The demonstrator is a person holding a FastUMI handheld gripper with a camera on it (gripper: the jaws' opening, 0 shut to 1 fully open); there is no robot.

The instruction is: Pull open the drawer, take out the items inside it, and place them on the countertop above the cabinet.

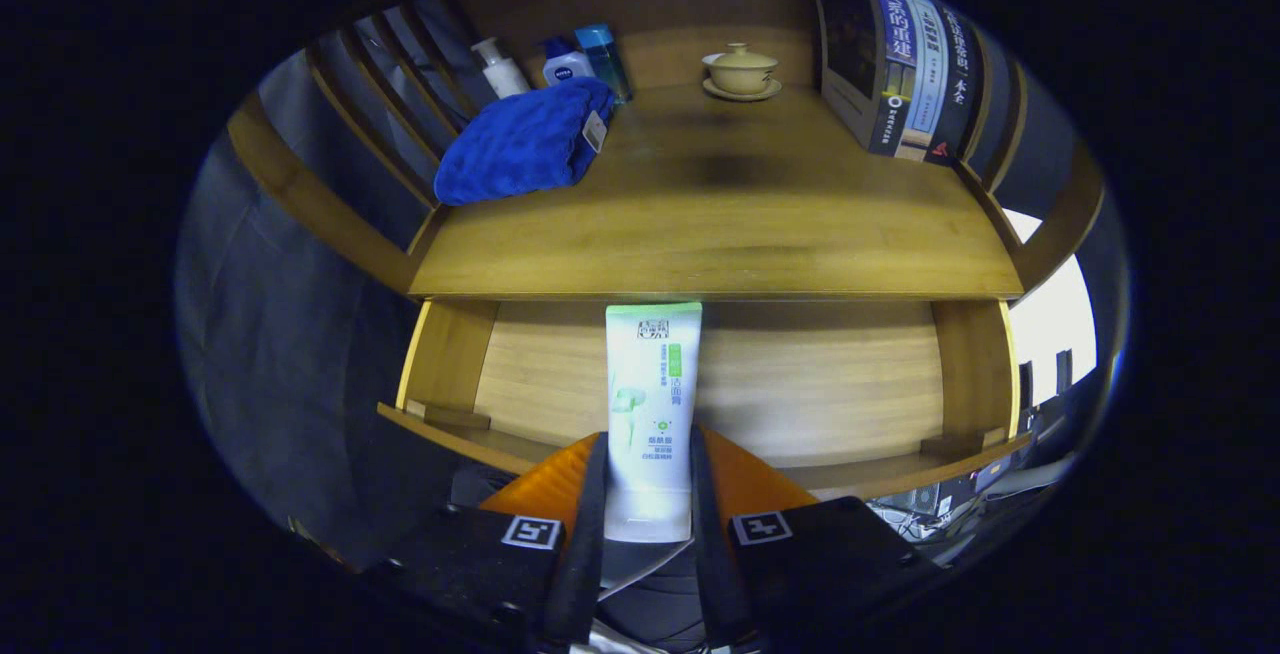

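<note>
Mid-task, at the lift-out step: drawer (pixel 700 389) already pulled open below the desk (pixel 720 224), tool (pixel 648 494) closed on a white tube (pixel 652 414), both fingers pressing its sides near the cap end, crimped end pointing away toward the front edge of the desk. Tube held over the open drawer, just short of the desk edge and lower than the desk top; whether fully clear of the drawer floor, hard to tell. Rest of the drawer floor bare as far as visible, so probably the last item inside. Next move, by judgement: raise the tube above the edge of the desk, carry it forward over the bare middle of the desk, lower it flat and release. Room for that in the open stretch of the desk, with a folded blue towel (pixel 522 142) and several bottles (pixel 560 59) on the far left of the desk, a lidded cup on a saucer (pixel 741 71) at the back, and a row of books (pixel 905 69) on the far right. Care needed to lift high enough, lest the crimped end catch the desk edge.
</note>
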